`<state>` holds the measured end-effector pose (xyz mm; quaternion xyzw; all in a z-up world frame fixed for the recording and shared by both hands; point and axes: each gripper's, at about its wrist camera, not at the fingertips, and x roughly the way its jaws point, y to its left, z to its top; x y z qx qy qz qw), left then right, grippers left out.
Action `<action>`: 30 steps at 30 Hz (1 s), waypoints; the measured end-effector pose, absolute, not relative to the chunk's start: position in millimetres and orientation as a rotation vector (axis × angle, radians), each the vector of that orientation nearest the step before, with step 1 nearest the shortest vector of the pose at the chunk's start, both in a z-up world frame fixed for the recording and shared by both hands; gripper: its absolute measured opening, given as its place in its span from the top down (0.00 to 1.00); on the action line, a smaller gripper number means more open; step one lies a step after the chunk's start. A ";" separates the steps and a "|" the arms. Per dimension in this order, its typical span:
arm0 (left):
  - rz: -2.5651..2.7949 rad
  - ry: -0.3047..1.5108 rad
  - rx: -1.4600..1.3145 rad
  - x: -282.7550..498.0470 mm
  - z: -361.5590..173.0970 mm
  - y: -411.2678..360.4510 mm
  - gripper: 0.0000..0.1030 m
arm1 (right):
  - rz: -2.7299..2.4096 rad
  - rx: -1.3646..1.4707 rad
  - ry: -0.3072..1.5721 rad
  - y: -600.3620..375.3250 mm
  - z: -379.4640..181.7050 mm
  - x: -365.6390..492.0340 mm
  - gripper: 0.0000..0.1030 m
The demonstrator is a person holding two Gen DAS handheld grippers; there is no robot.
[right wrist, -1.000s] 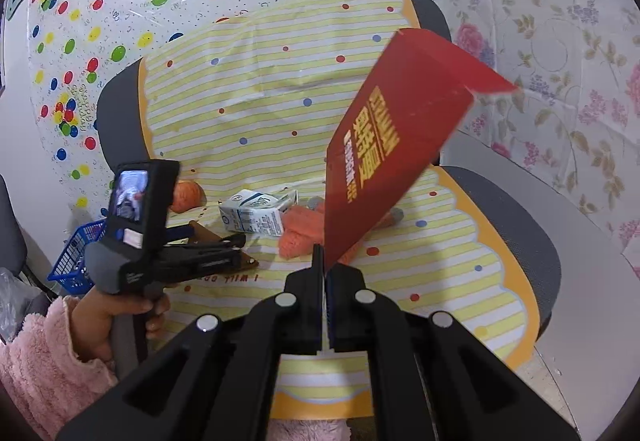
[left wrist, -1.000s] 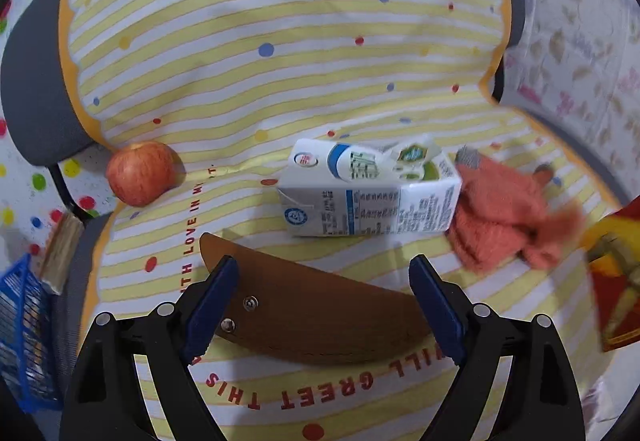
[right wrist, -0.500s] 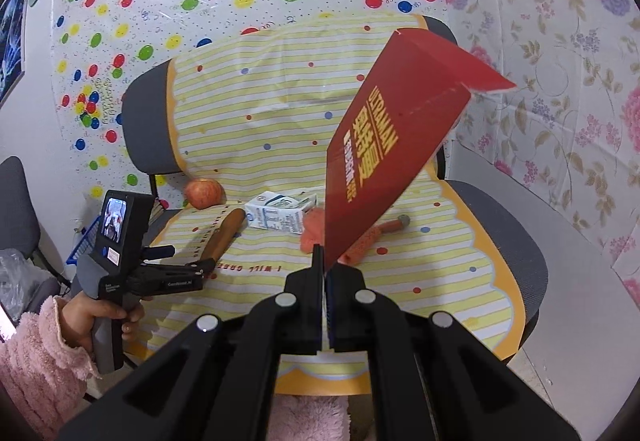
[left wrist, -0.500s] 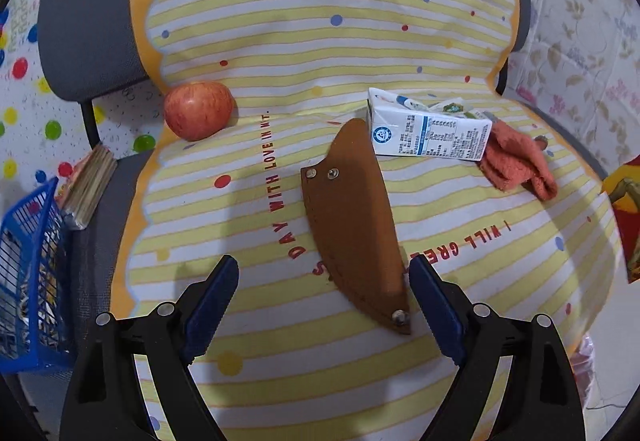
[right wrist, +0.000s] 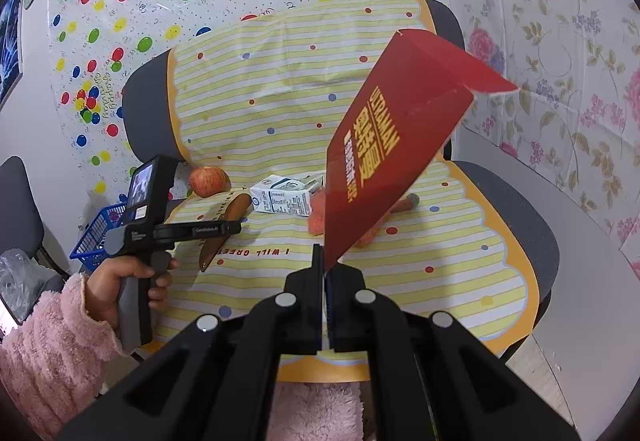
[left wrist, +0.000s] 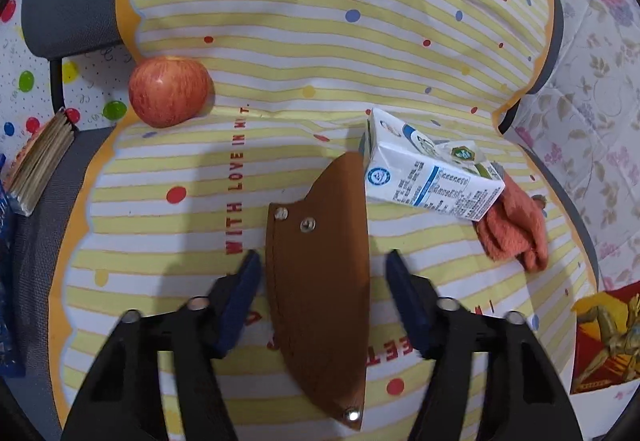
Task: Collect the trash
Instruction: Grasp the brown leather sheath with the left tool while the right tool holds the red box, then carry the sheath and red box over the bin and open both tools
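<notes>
On the chair seat, over the striped yellow cover point(left wrist: 192, 241), my left tongs point(left wrist: 320, 297) have come down and in since a second ago: then they hung back with the brown leather sheath point(left wrist: 320, 301) lying crosswise ahead of them, half a second ago it lay lengthwise but still forward of the tips, and now it runs straight between the two blue pads point(left wrist: 244, 293), which stand wide on either side of it and do not seem to be touching it yet. The milk carton point(left wrist: 432, 177) has slid to the upper right of my view, on its side, its near corner over the sheath's far end and its other end on the orange cloth point(left wrist: 516, 233); the apple point(left wrist: 168, 91) sits well apart at the back left of the seat. My right tongs point(right wrist: 325, 281) have not altered — pinched tight on the lower corner of the red cardboard box point(right wrist: 392, 161), holding it tilted up above the seat. As I read it, the approach is done and the sheath is the piece I am about to close on — the carton, the likelier trash, is untouched, and closing carelessly could nudge it, since it overlaps the sheath
</notes>
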<state>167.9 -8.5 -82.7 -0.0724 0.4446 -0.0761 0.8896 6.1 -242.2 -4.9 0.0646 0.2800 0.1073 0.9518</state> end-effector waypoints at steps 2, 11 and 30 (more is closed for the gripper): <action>-0.172 0.912 -0.138 164.6 -79.8 -10.9 0.50 | 0.217 0.133 0.575 -243.3 -6.5 4.9 0.98; -0.253 0.717 0.011 58.7 -42.1 -31.3 0.50 | 0.183 0.145 0.589 -252.7 -12.5 -7.7 0.98; -0.587 0.649 0.090 -76.4 -53.2 -148.0 0.50 | 0.002 0.089 0.653 -288.0 -35.6 -107.3 0.98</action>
